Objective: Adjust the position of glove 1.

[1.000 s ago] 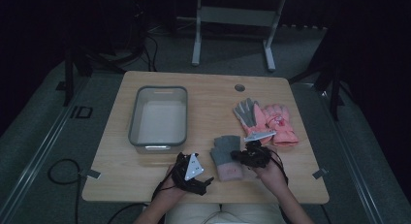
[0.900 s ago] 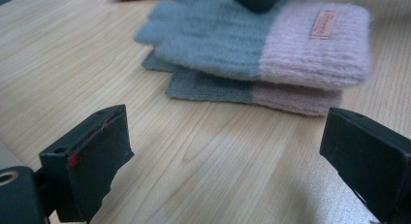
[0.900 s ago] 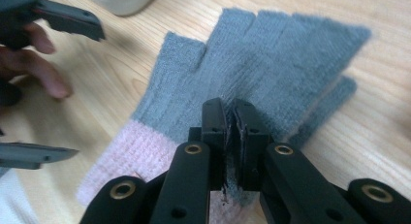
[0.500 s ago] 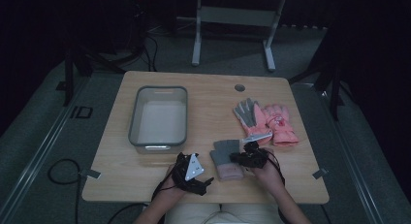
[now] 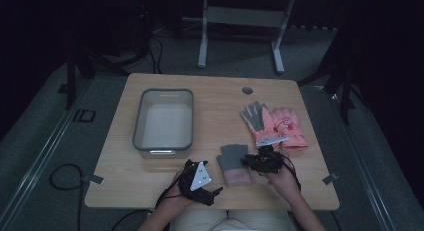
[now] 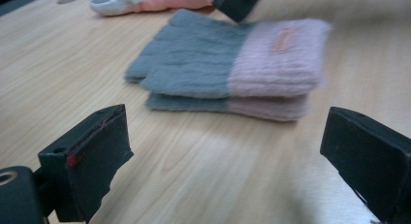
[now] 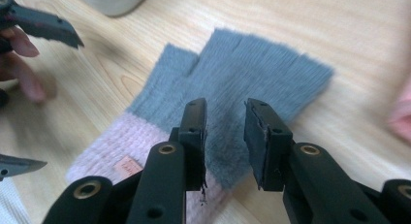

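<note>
The grey-and-pink knit gloves (image 5: 234, 164) lie stacked as a pair, one flat on the other, on the wooden table (image 5: 210, 98), on its near half to the right of the grey bin (image 5: 163, 119). Their long axis runs toward and away from the person: the grey finger ends point toward the far edge, the pink cuffs with the small label toward the near edge.

The right gripper (image 5: 250, 161) is the nearer one. It sits just to the right of the gloves and reaches in across that axis, from the side. In the right gripper view its jaws stand a narrow gap apart, having just been opening, with the grey knit below and between them; the pads do not seem to press on it, so I judge the gloves released rather than held.

The left gripper (image 5: 212, 192) rests near the table's front edge, to the left of the cuffs and clearly apart from them. Its jaws are spread wide with nothing between, and they face the gloves' long side.

Farther right of the knit pair lie the pink ski gloves (image 5: 274, 124).
</note>
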